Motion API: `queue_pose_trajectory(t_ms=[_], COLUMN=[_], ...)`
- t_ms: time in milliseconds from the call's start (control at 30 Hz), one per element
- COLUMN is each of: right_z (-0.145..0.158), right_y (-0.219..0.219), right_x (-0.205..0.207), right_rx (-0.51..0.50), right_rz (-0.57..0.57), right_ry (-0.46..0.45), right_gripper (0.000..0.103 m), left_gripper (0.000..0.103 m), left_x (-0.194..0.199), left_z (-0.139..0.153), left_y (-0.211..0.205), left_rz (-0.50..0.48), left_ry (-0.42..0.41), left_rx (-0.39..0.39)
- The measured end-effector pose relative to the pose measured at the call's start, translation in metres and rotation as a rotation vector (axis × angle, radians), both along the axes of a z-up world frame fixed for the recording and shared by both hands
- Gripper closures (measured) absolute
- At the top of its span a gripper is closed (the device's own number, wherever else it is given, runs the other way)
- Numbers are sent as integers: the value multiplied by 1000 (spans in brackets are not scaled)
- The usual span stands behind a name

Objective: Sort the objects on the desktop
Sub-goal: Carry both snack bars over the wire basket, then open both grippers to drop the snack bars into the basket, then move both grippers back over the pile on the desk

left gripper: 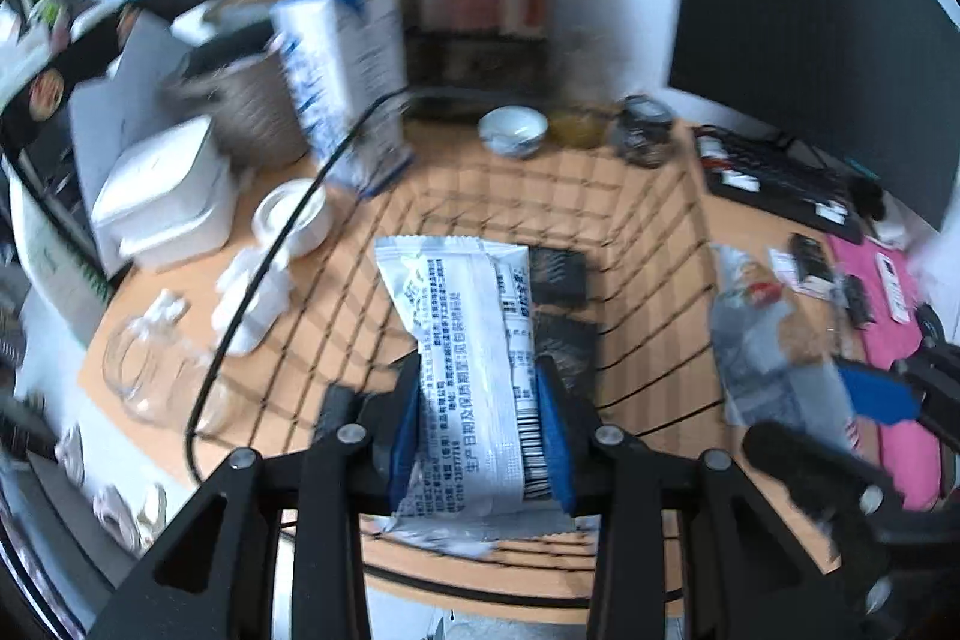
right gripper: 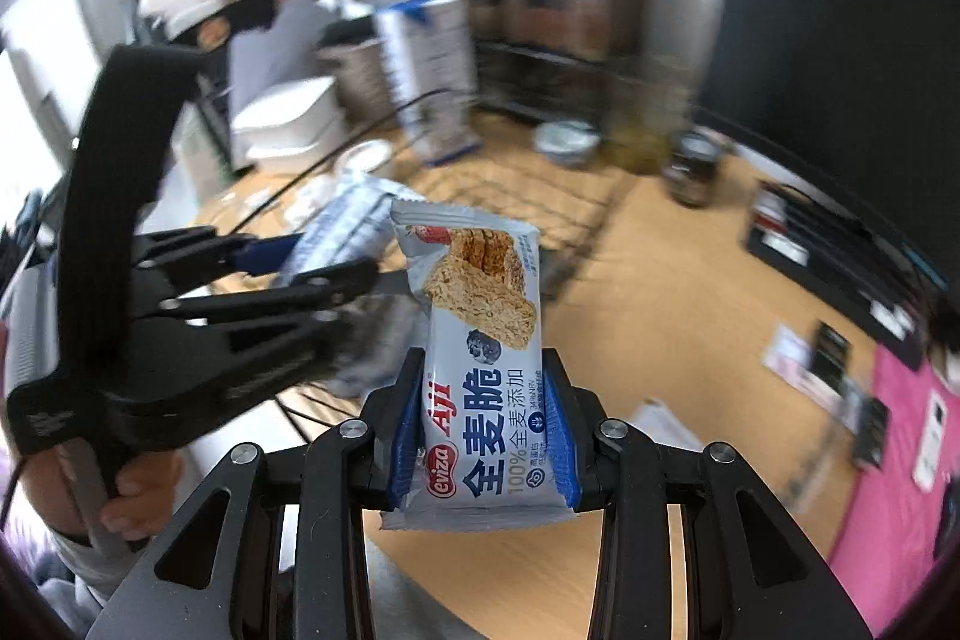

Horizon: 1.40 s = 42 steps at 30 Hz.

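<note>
Left wrist view: the left gripper (left gripper: 480, 424) pinches a snack packet (left gripper: 468, 340) at frame centre above the wire basket (left gripper: 648, 232), likely for dropping in. Right gripper (right gripper: 483, 421) likewise clamps its cracker packet (right gripper: 480, 340), centre frame.

Both grippers are angled downward. The left gripper (left gripper: 480, 400) is clamped on a packet (left gripper: 462, 340), the right gripper (right gripper: 483, 400) on a bar (right gripper: 480, 358).
</note>
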State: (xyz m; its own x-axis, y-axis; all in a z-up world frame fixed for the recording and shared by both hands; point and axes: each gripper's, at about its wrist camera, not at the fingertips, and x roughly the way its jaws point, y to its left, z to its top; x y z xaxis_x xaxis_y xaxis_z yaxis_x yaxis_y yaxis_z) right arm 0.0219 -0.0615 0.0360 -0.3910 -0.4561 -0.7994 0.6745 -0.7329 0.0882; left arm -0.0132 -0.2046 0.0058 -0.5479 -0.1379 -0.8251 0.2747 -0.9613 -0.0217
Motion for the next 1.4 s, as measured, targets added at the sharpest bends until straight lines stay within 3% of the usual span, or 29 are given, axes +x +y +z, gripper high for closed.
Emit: queue_pose_trajectory(t_ms=[167,367,433,500,567,600,867,1133,1400], right_z=[-16,-24,-22,-21,-17,-15,-1,11,-4], right_y=[-38,-47,-45,-42,-37,-33,10,71,147], right_x=[2,-3,-2,-2,-2,-3,-5,-10,-31], right_rx=[32,36,28,22,3,-8,-86,-104,-97], right_rz=[52,54,52,46,39,35,-16,-132,-283], right_ry=[-14,-23,-5,2,0,0,-23,13,-22], right_gripper=[67,67,67,66,62,57,48,48,48], left_gripper=[64,63,57,43,36,34,34,34,34], left_x=[15,21,22,23,24,25,22,17,3], left_z=[-8,-13,-14,-14,-11,-9,4,24,37], left_y=[-19,-23,-23,-24,-24,-23,-8,30,81], left_rz=[33,49,57,58,62,58,36,-38,-138], left_ry=[-9,-13,-14,-7,7,17,42,90,118], left_rx=[23,32,36,42,46,47,43,25,8])
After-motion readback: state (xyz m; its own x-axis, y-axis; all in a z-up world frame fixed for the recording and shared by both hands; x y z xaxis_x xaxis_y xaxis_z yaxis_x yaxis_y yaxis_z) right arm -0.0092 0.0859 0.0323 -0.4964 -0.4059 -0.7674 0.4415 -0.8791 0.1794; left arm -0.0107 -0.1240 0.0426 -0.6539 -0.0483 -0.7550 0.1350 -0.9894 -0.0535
